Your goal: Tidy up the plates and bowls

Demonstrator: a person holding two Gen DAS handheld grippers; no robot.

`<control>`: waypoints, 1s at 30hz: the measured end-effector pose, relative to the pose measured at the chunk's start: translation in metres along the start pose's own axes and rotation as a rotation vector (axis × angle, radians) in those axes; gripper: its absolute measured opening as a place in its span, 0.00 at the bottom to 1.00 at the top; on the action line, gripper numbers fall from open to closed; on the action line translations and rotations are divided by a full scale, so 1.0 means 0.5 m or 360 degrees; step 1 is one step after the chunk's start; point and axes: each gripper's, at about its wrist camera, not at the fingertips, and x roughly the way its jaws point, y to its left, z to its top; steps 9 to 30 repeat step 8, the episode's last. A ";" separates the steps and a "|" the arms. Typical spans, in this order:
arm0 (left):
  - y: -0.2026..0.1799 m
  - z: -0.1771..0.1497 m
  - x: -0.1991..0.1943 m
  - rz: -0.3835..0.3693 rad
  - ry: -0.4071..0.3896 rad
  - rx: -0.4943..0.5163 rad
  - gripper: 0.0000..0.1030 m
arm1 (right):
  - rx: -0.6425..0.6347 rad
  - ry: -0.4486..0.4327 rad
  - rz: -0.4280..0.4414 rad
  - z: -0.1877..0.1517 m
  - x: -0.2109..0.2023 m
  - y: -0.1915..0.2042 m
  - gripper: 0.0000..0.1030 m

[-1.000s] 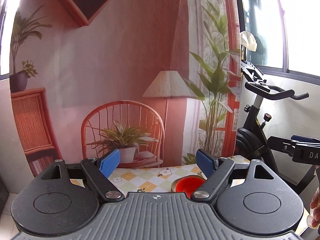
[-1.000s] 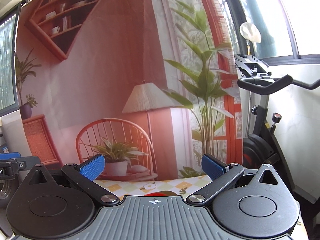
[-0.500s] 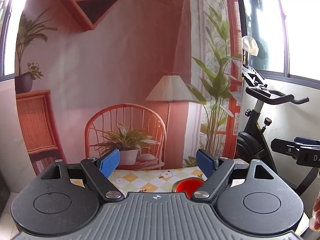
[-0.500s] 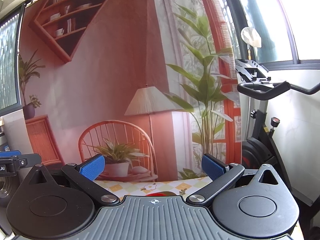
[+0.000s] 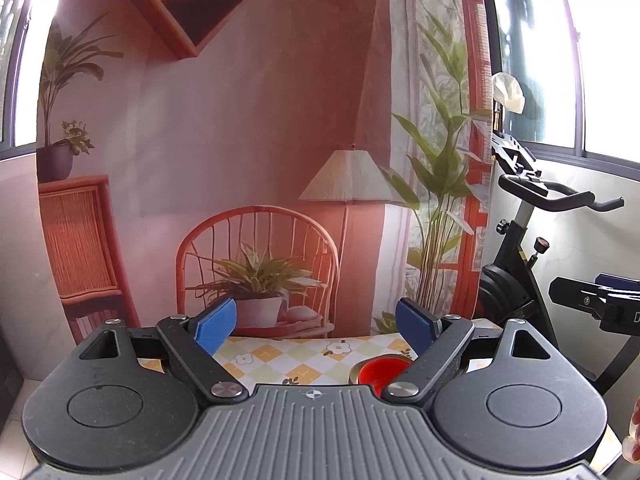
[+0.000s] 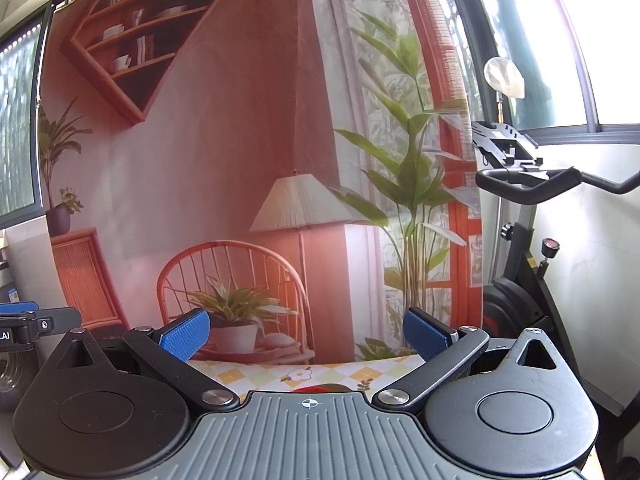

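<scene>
the left gripper (image 5: pixel 315 322) is held level above the near edge of the table (image 5: pixel 280 354), its blue pads spread wide with nothing between them. the only dish that shows is a red bowl (image 5: pixel 380 370), sitting on the checked cloth low and to the right of that gripper's centre, partly hidden behind its right finger. from the right wrist view the same bowl (image 6: pixel 318 390) is just a red sliver above the body of the right gripper (image 6: pixel 306 338), whose jaws also stand wide apart and hold nothing. no plates can be seen from either camera. both tools point at the backdrop (image 5: pixel 260 140) rather than down at the table, so the step in hand looks like the first approach. to do it well, tip the nose down until the bowl's rim is in plain view, centre the rim between the pads, and close on one wall only, gently. off to the right an exercise bike (image 6: pixel 520 240) stands clear of the work.
</scene>
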 end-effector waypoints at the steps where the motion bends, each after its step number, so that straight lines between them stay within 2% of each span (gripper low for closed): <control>1: 0.000 0.000 0.000 0.0000 -0.0001 0.0000 0.86 | 0.0000 0.0000 -0.0001 0.000 0.000 0.000 1.00; 30: -0.002 0.000 0.001 -0.0019 0.0000 0.0008 0.86 | -0.0002 0.0007 0.0000 -0.001 0.000 0.001 1.00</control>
